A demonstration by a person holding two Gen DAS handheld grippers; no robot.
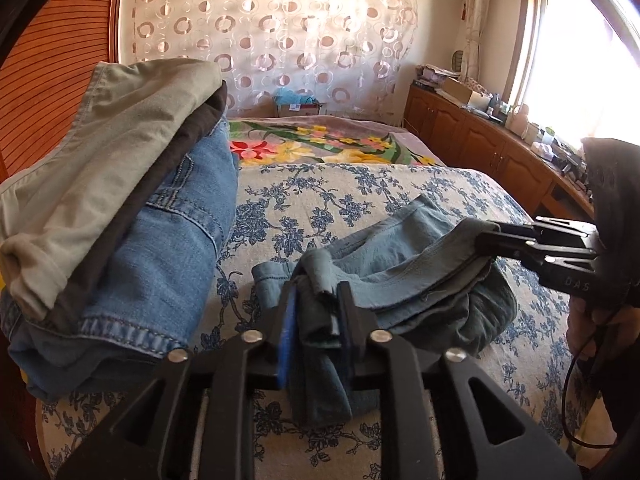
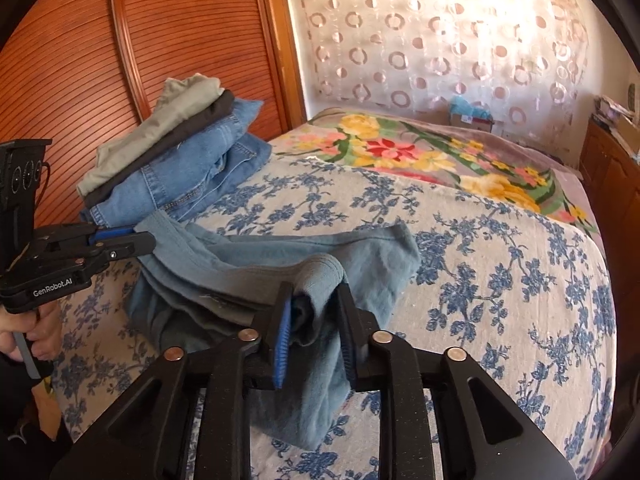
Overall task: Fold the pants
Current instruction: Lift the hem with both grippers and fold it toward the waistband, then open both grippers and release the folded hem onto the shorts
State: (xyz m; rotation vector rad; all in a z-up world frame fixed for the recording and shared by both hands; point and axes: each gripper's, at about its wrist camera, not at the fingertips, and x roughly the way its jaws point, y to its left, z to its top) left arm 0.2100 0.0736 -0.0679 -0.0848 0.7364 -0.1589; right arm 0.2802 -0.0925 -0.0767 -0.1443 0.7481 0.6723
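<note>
A pair of grey-blue pants point(image 1: 404, 276) lies bunched on the bed's blue floral cover point(image 1: 340, 196). My left gripper point(image 1: 316, 300) is shut on a fold of the pants at their left end, cloth hanging between its fingers. My right gripper point(image 1: 486, 236) is shut on the pants' right end. In the right wrist view the right gripper point(image 2: 314, 300) pinches a fold of the pants point(image 2: 280, 256), and the left gripper point(image 2: 140, 240) holds their far left edge. The cloth sags onto the bed between the two grippers.
A stack of folded trousers, beige over dark over blue denim point(image 1: 120, 208), sits on the bed at the left point(image 2: 180, 152), against a wooden slatted wall point(image 2: 120, 40). A flowered blanket point(image 1: 320, 142) lies farther back. A wooden cabinet point(image 1: 480, 136) runs along the right under a window.
</note>
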